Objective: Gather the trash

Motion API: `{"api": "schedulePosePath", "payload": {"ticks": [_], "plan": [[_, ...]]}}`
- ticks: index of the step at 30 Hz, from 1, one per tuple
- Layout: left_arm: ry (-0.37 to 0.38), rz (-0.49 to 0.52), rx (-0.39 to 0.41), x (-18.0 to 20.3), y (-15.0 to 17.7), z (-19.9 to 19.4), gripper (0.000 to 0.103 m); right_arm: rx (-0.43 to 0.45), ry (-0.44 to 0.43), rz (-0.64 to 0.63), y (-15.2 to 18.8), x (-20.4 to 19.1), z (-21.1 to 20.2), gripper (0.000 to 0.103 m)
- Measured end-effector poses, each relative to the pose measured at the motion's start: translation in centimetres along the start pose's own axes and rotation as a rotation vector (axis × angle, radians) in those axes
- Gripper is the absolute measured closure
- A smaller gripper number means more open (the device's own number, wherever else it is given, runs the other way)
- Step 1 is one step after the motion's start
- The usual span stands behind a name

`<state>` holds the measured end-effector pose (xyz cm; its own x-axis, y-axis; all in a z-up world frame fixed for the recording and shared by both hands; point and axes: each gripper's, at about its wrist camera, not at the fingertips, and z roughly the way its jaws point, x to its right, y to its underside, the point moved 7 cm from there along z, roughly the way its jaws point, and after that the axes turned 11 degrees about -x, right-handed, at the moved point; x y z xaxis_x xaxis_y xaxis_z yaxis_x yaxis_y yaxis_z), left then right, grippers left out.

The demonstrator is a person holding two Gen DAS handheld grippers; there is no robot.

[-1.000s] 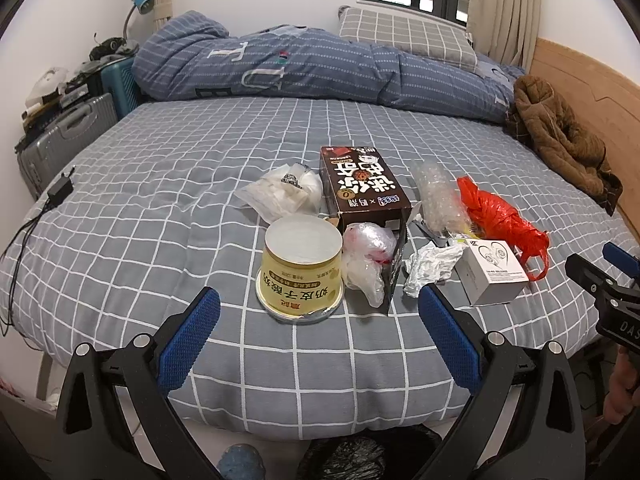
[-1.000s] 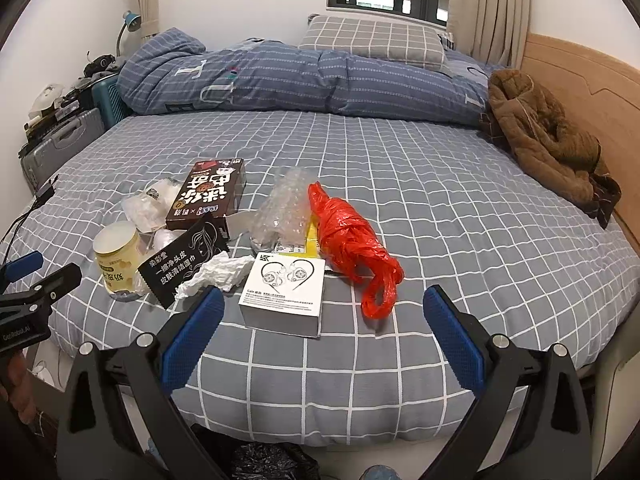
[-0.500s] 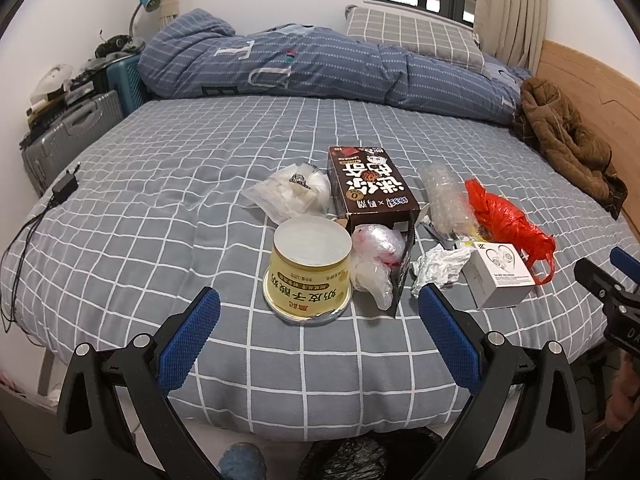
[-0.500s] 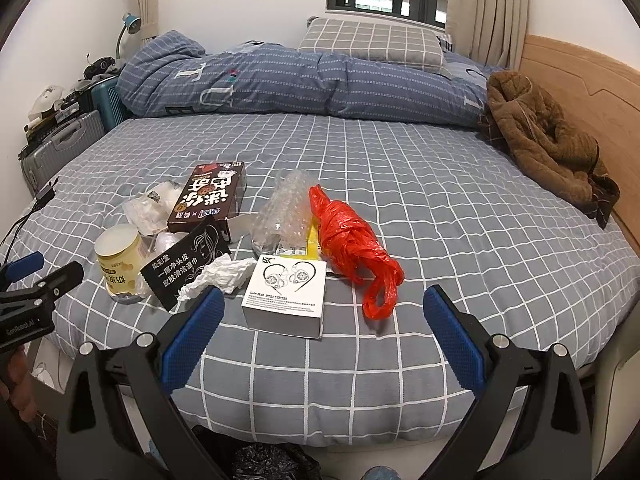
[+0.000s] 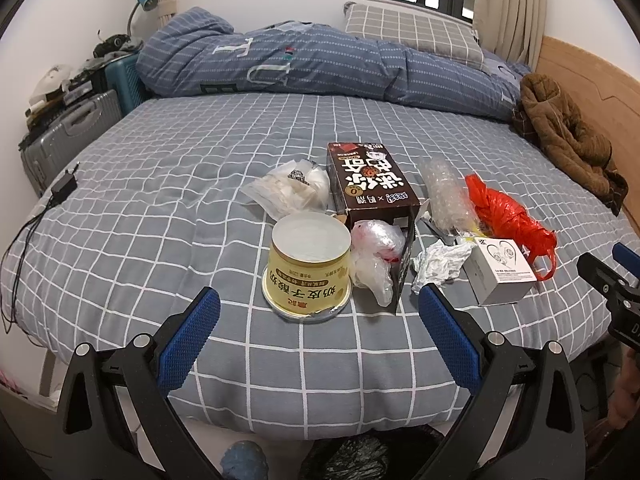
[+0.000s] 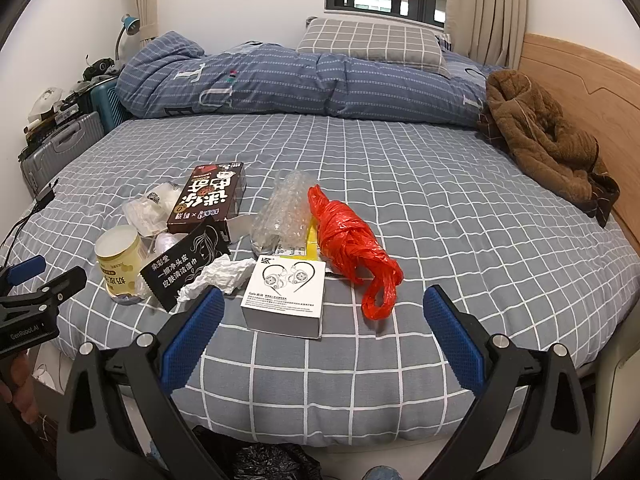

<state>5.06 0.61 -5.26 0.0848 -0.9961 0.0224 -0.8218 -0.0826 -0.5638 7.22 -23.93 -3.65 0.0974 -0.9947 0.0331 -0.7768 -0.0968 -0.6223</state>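
Both tools are hanging spread apart and empty at the bed's (image 5: pixel 160 208) near edge: the left tool (image 5: pixel 318 320) facing an upturned yellow tub (image 5: pixel 308 268), the right tool (image 6: pixel 320 312) facing a white earphone box (image 6: pixel 284 296). Crumpled tissue (image 6: pixel 220 272), a red plastic bag (image 6: pixel 352 244), bubble wrap (image 6: pixel 284 208) and a brown carton (image 6: pixel 208 200) are lying clustered just behind. A dark bag below the mattress is showing only partly.
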Motion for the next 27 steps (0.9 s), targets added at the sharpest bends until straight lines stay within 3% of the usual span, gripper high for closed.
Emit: {"api": "schedulePosePath", "payload": {"ticks": [27], "plan": [[0.008, 0.001, 0.005, 0.24, -0.23, -0.27, 0.006, 0.004, 0.007, 0.014, -0.05, 0.39, -0.01, 0.007]]}}
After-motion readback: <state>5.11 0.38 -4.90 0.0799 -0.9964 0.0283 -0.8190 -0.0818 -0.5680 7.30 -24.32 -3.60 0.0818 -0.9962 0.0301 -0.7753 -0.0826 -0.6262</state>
